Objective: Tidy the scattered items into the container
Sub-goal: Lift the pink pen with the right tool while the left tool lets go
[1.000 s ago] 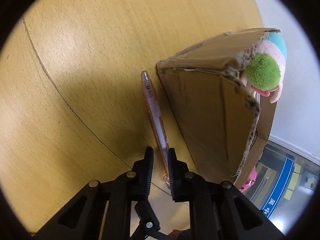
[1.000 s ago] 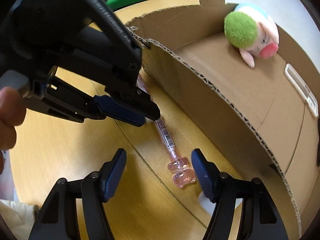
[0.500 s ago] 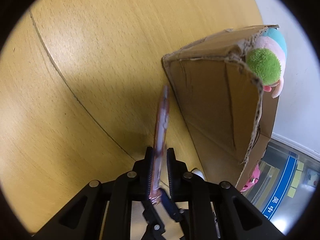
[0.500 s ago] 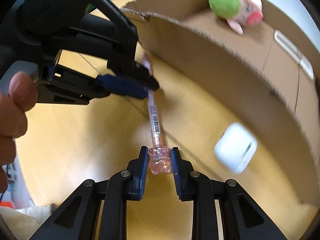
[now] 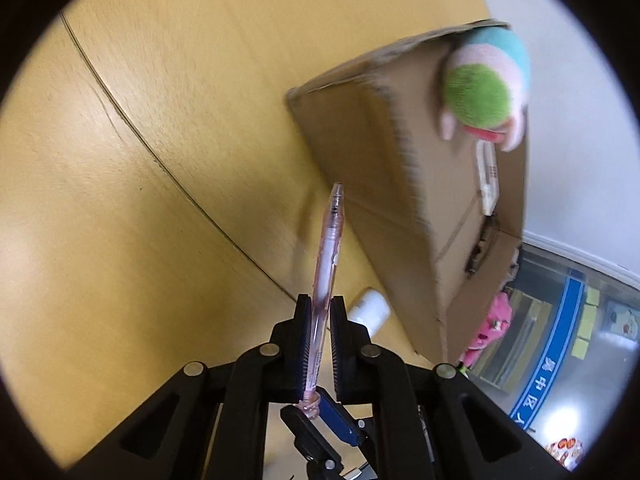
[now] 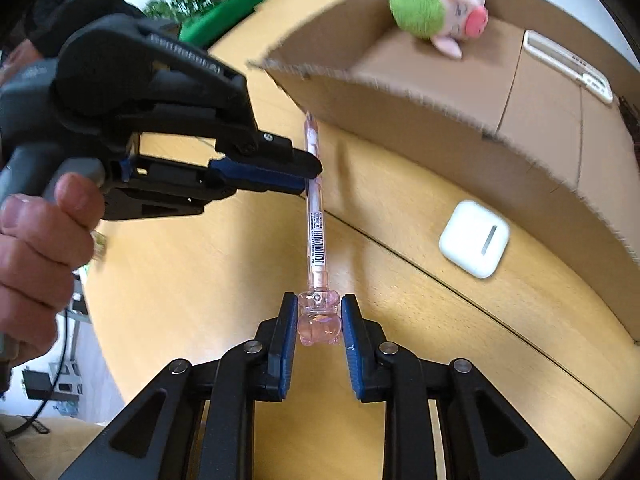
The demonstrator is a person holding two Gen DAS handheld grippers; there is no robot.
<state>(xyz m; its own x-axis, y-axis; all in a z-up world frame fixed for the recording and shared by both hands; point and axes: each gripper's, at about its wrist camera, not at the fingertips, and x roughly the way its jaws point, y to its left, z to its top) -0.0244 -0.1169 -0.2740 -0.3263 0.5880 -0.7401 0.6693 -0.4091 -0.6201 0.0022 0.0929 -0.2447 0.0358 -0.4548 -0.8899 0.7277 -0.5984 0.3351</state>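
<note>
While both hand-held grippers share one load, a translucent pink plastic pen with a bear-shaped cap [image 6: 315, 216] hangs clear of the round yellow wooden table [image 6: 192, 288], where a second ago it lay flat beside the brown corrugated cardboard box [image 6: 440, 120]. The left gripper [image 5: 320, 322] has its jaws pressed together on the pen's barrel, its tip pointing out ahead toward the box wall. The right gripper [image 6: 319, 316], wide open a second ago, now has its jaws pinching the bear cap, and they have not moved in the last half second. A person's hand [image 6: 36, 248] grips the left tool's handle.

Inside the box already lie a plush pig with a green pompom [image 6: 436, 12] and a flat white rectangular case [image 6: 568, 64]. A white rounded earbud case [image 6: 474, 238] remains on the table, just beside the box's near wall.

With the pen lifted, the pick-up appears complete, and carrying it over the torn cardboard rim looks like the next step. The earbud case seems the last scattered item in view.
</note>
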